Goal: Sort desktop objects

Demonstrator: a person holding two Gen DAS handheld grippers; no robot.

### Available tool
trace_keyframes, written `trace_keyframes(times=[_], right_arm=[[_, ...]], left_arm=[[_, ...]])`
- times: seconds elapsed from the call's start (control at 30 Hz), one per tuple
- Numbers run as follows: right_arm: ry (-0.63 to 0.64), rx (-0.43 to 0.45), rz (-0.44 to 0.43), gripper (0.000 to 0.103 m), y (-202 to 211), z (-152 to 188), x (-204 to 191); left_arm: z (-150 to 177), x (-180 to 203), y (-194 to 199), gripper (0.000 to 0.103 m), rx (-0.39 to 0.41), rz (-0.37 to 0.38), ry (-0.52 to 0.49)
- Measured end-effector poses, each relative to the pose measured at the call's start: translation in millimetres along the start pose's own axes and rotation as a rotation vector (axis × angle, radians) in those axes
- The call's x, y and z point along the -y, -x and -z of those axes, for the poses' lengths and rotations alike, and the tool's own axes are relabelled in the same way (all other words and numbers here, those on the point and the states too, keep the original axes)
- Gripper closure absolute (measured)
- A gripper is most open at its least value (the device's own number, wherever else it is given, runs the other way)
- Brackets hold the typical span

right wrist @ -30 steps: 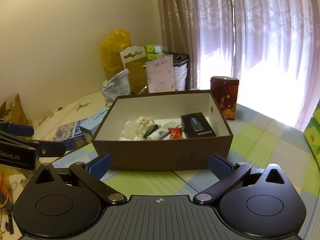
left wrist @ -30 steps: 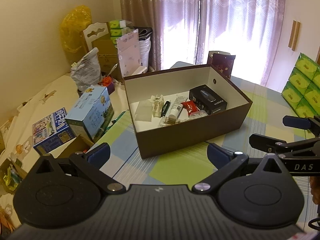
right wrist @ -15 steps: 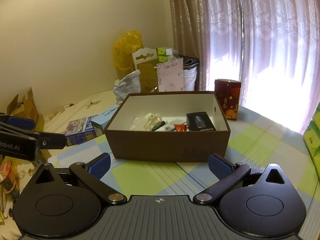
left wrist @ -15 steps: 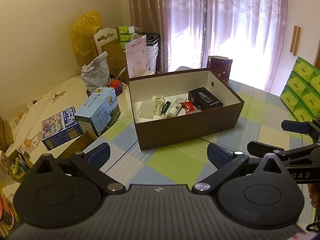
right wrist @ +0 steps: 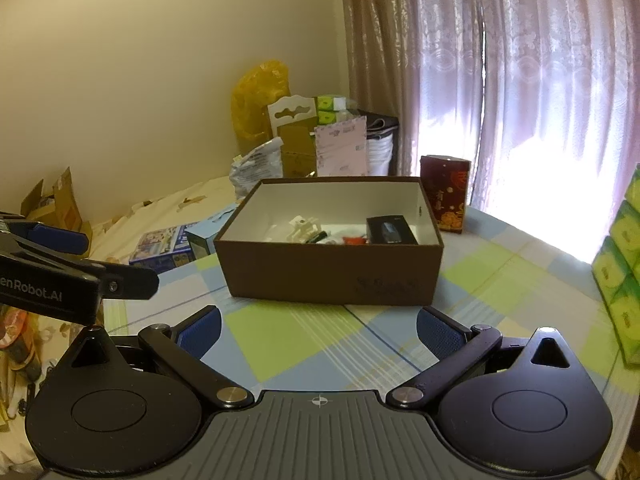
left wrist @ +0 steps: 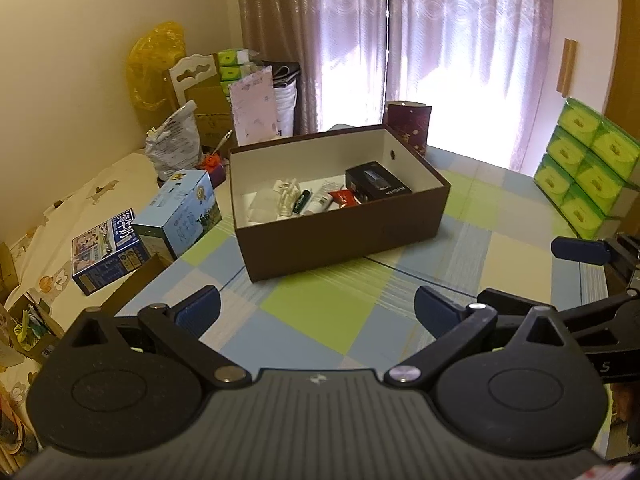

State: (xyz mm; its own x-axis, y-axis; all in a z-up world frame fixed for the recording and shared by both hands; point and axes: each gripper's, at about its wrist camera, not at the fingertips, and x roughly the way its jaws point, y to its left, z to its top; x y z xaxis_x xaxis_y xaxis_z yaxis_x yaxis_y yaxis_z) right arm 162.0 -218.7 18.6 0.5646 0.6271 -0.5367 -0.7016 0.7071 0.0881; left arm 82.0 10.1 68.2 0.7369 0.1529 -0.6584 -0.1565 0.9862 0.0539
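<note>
The brown box (left wrist: 340,236) is seen in the middle of the checked tablecloth (left wrist: 316,312), open at the top, with its white inner walls in plain sight. Starting at the far left, a blue printed carton (left wrist: 106,256) and a light blue box (left wrist: 180,208) are found lying beside the table's left edge, just left of the brown box. Inside the brown box, moving rightward, a white clip-like item (left wrist: 286,198), a dark tube (left wrist: 302,202), a white tube (left wrist: 320,202), a red packet (left wrist: 344,198) and a black case (left wrist: 378,182) are lined up along its floor. Behind the box's far right corner a dark red tin (left wrist: 412,124) is stood upright. At the far right, green tissue packs (left wrist: 588,168) are stacked. Nearest the camera, the left gripper (left wrist: 318,306) is held above the tablecloth with its blue pads spread wide and nothing between them. In the right wrist view the right gripper (right wrist: 318,326) is likewise held wide apart and empty, short of the box's near wall.
</note>
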Motion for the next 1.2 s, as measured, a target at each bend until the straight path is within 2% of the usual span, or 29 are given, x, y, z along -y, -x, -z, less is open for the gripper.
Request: trace_keyframes(times=[0.33, 1.2], right_arm=[[-0.030, 0.000, 0.023, 0.002, 13.0, 9.0, 10.2], [-0.027, -0.047, 0.033, 0.002, 4.7, 18.9, -2.2]], left_arm=[[4.6, 10.2, 2.0, 0.001, -0.011, -0.010, -0.025], [16.8, -10.7, -8.6, 0.001, -0.041, -0.025, 0.006]])
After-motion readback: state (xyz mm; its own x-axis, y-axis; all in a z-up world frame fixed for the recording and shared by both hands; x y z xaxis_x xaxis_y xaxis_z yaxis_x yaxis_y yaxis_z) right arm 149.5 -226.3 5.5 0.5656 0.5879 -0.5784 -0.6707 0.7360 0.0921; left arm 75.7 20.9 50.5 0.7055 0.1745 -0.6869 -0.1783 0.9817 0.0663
